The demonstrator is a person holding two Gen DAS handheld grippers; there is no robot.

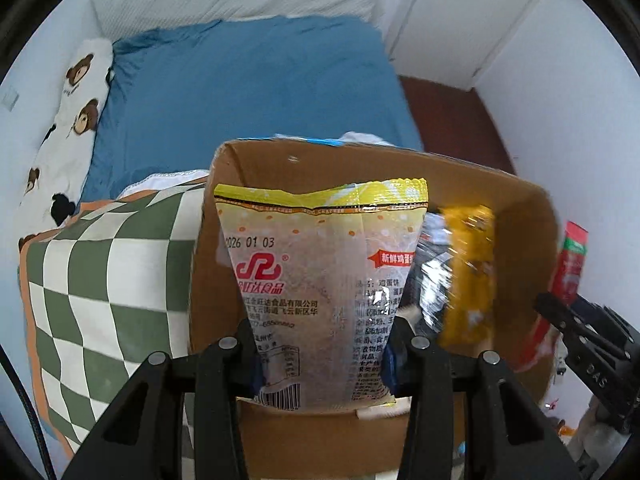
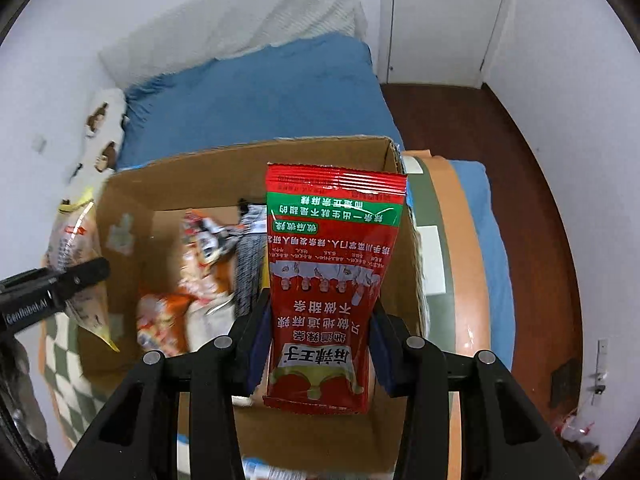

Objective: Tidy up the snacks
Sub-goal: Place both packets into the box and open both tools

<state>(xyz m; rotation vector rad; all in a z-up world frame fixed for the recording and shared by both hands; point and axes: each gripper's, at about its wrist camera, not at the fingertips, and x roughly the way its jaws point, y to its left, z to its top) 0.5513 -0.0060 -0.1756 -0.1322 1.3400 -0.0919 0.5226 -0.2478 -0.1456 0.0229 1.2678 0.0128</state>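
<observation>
My left gripper [image 1: 322, 354] is shut on a pale yellow egg-cake packet [image 1: 320, 280], held upright above the open cardboard box [image 1: 360, 160]. Inside the box lie an orange packet [image 1: 468, 276] and a dark shiny one [image 1: 430, 276]. In the right wrist view my right gripper [image 2: 318, 344] is shut on a red spicy-strip packet [image 2: 332, 280], also over the box [image 2: 248, 160], near its right wall. Orange-and-white packets [image 2: 172, 300] and a grey striped packet [image 2: 250, 264] rest on the box floor. Each gripper shows at the edge of the other's view, the left gripper [image 2: 52, 292] and the right gripper [image 1: 580, 332].
The box stands on a green-and-white checked cloth [image 1: 100, 280] with an orange border, on a bed with a blue sheet [image 1: 248, 88]. A bear-print pillow [image 1: 76, 120] lies at the left. Dark wood floor [image 2: 532, 220] and a white door [image 2: 436, 20] are to the right.
</observation>
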